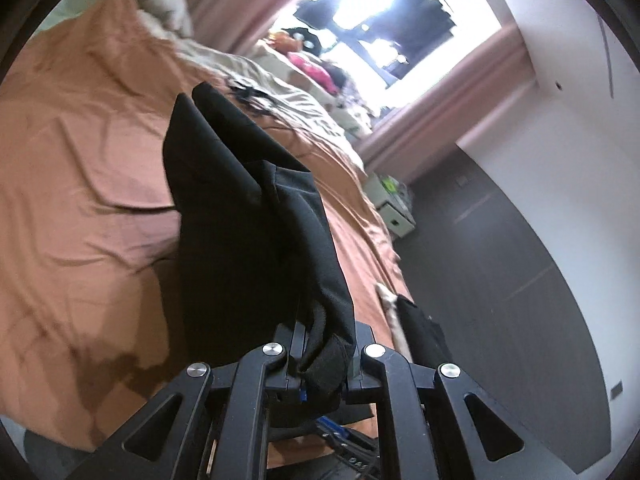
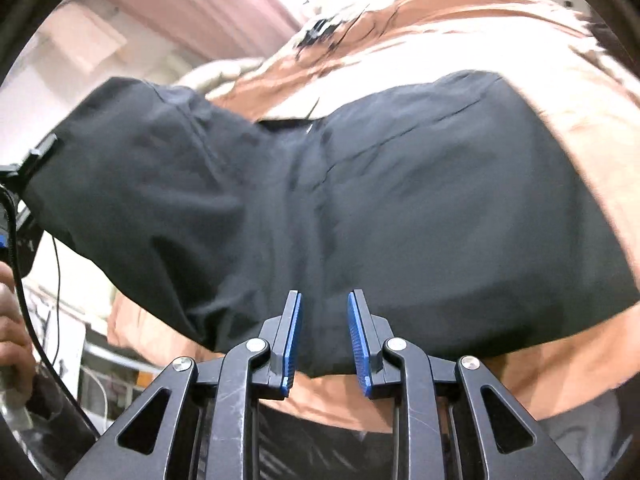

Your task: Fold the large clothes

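A large black garment (image 2: 420,208) lies on a bed with an orange sheet (image 2: 560,380). My left gripper (image 1: 322,354) is shut on a bunched edge of the black garment (image 1: 240,240) and lifts it off the orange sheet (image 1: 80,200). That lifted part shows at the left of the right wrist view, with the left gripper (image 2: 28,168) at the frame edge. My right gripper (image 2: 323,300) is open, its blue pads (image 2: 294,340) just above the garment's near edge, holding nothing.
A beige blanket (image 1: 256,76) and a white pillow (image 1: 164,4) lie at the bed's far end. Pink curtains (image 1: 240,4) frame a bright window. A dark floor (image 1: 500,280) and a small white cabinet (image 1: 394,204) lie to the bed's right.
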`<move>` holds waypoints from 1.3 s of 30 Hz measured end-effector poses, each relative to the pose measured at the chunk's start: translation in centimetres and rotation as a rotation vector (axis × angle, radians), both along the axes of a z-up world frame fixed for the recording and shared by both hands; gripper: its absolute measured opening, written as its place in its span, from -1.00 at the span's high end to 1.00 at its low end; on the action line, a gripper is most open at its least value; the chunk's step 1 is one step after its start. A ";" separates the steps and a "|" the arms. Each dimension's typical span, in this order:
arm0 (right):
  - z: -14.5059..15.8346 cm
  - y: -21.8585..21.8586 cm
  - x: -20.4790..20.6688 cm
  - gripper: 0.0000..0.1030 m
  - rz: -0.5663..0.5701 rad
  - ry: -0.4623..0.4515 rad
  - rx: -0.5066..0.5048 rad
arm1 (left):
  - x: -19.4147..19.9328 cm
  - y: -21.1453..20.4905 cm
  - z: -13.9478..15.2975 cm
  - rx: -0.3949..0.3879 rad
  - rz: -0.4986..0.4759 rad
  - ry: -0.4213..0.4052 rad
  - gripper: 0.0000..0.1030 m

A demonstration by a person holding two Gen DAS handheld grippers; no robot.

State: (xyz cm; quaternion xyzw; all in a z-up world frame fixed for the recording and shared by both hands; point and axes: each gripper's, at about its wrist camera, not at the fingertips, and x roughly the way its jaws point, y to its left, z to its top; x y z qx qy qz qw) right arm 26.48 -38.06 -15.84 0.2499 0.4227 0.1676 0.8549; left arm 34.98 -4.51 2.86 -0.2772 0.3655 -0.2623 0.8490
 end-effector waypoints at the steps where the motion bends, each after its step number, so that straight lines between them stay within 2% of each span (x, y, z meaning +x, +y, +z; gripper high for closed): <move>1: 0.2 -1.4 -0.4 0.52 -0.023 -0.006 0.004 | 0.2 -0.9 0.1 0.004 -0.015 -0.001 0.81; 9: 0.3 -9.5 -4.3 0.52 -0.198 -0.017 0.023 | 2.3 -9.0 -0.6 0.053 -0.157 0.017 0.81; 13: -0.4 -13.0 -6.3 0.52 -0.280 0.007 0.029 | 3.1 -13.9 -2.7 0.079 -0.230 0.061 0.81; 17: -1.7 -15.3 -7.6 0.52 -0.330 0.045 0.040 | 3.4 -19.7 -6.1 0.146 -0.332 0.118 0.77; 19: -2.1 -15.8 -7.9 0.51 -0.341 0.063 0.047 | 3.5 -22.2 -8.1 0.189 -0.391 0.173 0.63; 20: -2.1 -16.0 -7.9 0.40 -0.341 0.070 0.053 | 3.5 -23.0 -8.9 0.204 -0.415 0.197 0.44; 21: -2.2 -16.2 -8.0 0.18 -0.342 0.070 0.062 | 3.5 -23.6 -9.6 0.212 -0.444 0.221 0.33; 22: -2.0 -16.4 -8.0 0.07 -0.345 0.063 0.071 | 3.4 -23.8 -10.0 0.200 -0.466 0.231 0.26; 23: -1.9 -16.7 -7.8 -0.08 -0.346 0.054 0.079 | 3.3 -23.6 -10.0 0.173 -0.484 0.225 0.18; 24: -1.7 -16.7 -7.7 -0.13 -0.343 0.045 0.088 | 3.4 -23.3 -9.7 0.166 -0.485 0.214 0.10; 26: -1.5 -16.6 -7.2 -0.13 -0.323 0.035 0.109 | 3.6 -21.8 -8.7 0.179 -0.442 0.164 -0.17; 28: -1.5 -16.2 -6.4 -0.13 -0.297 0.032 0.131 | 3.4 -19.9 -7.9 0.190 -0.397 0.129 -0.26; 31: -1.8 -15.2 -4.9 -0.14 -0.247 0.043 0.180 | 3.8 -16.2 -7.9 0.195 -0.324 0.132 -0.27; 35: -1.9 -13.4 -3.5 -0.34 -0.194 0.047 0.206 | 3.9 -11.3 -8.6 0.219 -0.208 0.153 -0.27; 39: -2.4 -11.4 -1.9 -0.34 -0.144 0.057 0.218 | 3.7 -7.0 -9.6 0.239 -0.105 0.185 -0.27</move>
